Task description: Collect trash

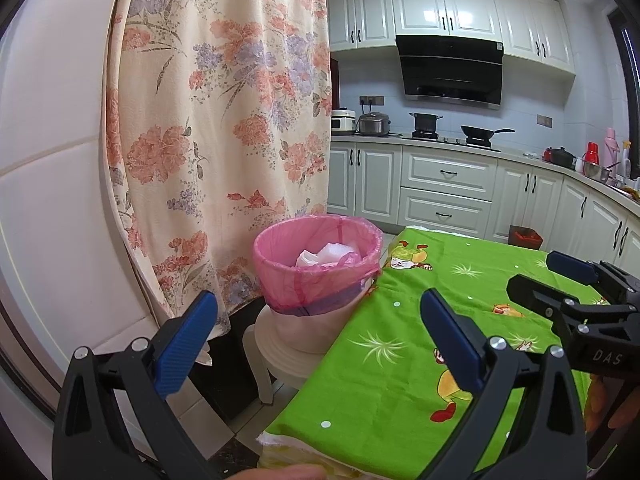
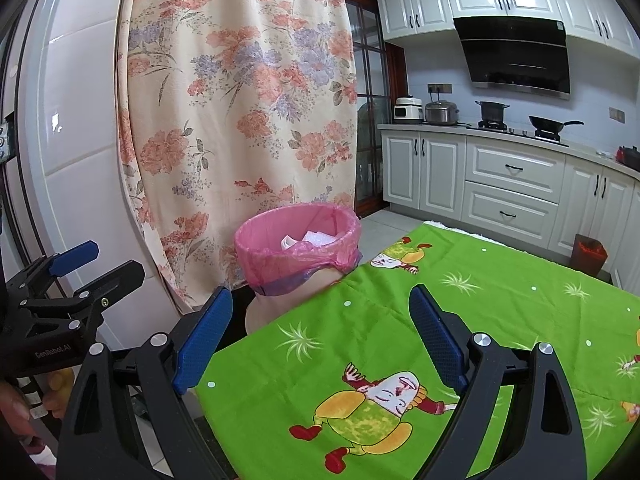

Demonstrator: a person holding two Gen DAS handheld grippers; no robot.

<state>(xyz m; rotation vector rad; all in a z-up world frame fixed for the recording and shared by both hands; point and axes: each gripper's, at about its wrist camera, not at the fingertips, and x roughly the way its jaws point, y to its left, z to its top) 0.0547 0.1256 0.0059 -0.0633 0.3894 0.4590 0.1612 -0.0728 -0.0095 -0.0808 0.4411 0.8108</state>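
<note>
A bin lined with a pink bag stands on a white stool at the table's far left corner; it also shows in the right wrist view. White crumpled trash lies inside it. My left gripper is open and empty, in front of the bin over the table's left edge. My right gripper is open and empty over the green tablecloth. Each gripper shows in the other's view: the right one and the left one.
A floral curtain hangs just behind the bin, beside a white wall panel. Kitchen cabinets with a stove, pots and cookers line the back. A small brown bin stands on the floor beyond the table.
</note>
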